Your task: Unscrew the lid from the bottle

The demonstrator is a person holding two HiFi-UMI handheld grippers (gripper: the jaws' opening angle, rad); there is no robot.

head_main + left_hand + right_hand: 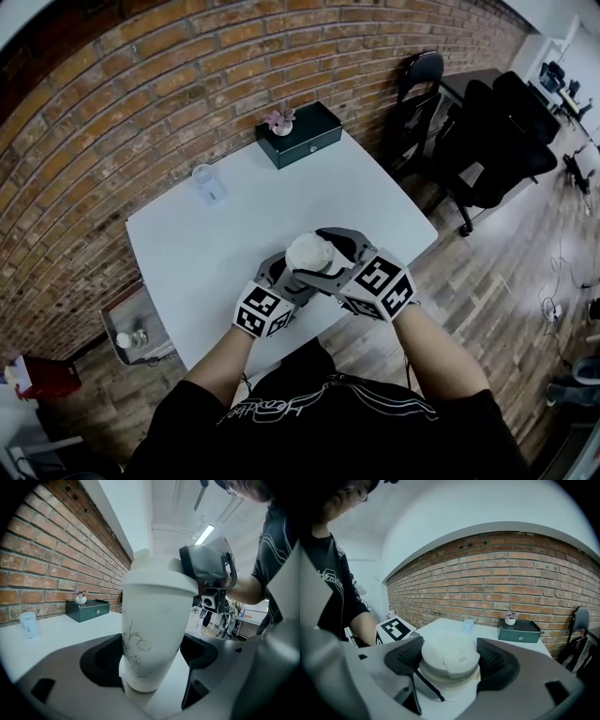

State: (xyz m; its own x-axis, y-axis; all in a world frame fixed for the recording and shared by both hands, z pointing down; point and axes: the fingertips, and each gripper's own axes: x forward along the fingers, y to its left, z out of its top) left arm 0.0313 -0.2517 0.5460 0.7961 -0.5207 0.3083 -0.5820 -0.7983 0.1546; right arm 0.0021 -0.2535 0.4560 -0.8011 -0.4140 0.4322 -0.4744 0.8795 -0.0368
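At the near edge of the white table, we see the left gripper holding the white bottle low on its flower-printed body, with the jaws set wide and closed on it. The right gripper meets it from the opposite side, with dark pads clamped on both flanks of the white lid, which sits on the bottle's top. We cannot tell whether the base touches the table. A dark green box stands by the brick wall.

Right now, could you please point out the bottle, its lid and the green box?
bottle (150, 634): left gripper view, printed body.
lid (450, 654): right gripper view, its top.
green box (309, 129): head view, top face.
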